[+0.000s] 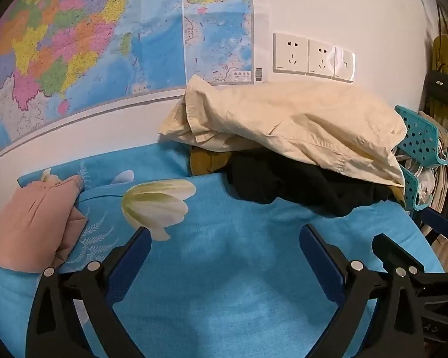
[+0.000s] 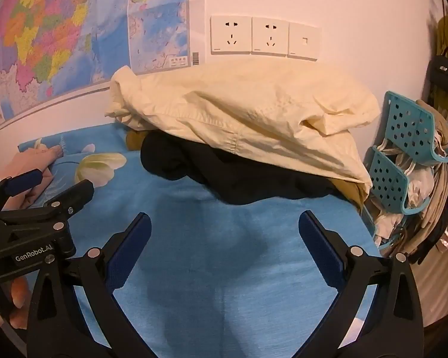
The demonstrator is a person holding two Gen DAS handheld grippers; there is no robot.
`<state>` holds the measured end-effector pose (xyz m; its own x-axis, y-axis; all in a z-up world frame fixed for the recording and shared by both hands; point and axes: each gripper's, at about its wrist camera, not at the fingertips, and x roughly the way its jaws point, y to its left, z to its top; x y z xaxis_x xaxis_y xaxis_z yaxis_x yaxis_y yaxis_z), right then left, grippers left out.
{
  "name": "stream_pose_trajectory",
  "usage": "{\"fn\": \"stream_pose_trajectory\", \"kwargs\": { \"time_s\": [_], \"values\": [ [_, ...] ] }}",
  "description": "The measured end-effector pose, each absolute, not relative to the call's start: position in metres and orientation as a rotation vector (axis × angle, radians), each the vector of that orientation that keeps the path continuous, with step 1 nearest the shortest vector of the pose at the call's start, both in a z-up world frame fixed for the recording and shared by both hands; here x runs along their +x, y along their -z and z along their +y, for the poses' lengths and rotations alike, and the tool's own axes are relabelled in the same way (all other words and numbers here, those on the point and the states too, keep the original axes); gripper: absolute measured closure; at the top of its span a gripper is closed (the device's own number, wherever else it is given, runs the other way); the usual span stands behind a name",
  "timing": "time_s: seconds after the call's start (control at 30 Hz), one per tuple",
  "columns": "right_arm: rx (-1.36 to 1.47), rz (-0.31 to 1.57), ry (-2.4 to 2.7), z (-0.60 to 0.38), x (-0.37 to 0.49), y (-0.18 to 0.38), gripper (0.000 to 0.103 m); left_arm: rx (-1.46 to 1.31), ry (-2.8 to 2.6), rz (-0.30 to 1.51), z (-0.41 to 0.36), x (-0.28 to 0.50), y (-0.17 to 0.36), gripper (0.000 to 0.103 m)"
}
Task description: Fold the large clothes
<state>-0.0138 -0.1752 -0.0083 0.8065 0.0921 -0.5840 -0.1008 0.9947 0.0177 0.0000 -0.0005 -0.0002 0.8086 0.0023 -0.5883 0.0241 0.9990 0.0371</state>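
- Clothes (image 1: 283,125) lie heaped against the wall, well ahead of both tongs: a cream shirt (image 2: 241,119) over a black garment (image 2: 224,176).
- Left tongs (image 1: 225,244) and right tongs (image 2: 224,229) are spread wide, nothing between the fingers.
- Bare blue sheet (image 2: 238,253) fills the space under and ahead of both.
- Pink cloth (image 1: 35,223) lies left of the left tongs; a teal rack (image 2: 403,155) stands past the sheet's right edge.

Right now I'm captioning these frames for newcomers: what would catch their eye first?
The cream garment heaped over a black one at the far side of the blue floral sheet, against the wall. Behind it, a bright colored map fills the upper left. In the foreground, both grippers, left and right, stand wide open and empty.
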Motion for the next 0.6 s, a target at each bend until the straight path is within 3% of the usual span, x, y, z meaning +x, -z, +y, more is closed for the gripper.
{"fn": "stream_pose_trajectory", "kwargs": {
  "time_s": [0.6],
  "values": [
    [-0.059,0.6,-0.059,-0.176,-0.018,-0.001,0.005,0.004,0.029,0.613,-0.002,-0.003,-0.008,0.007]
  ]
}}
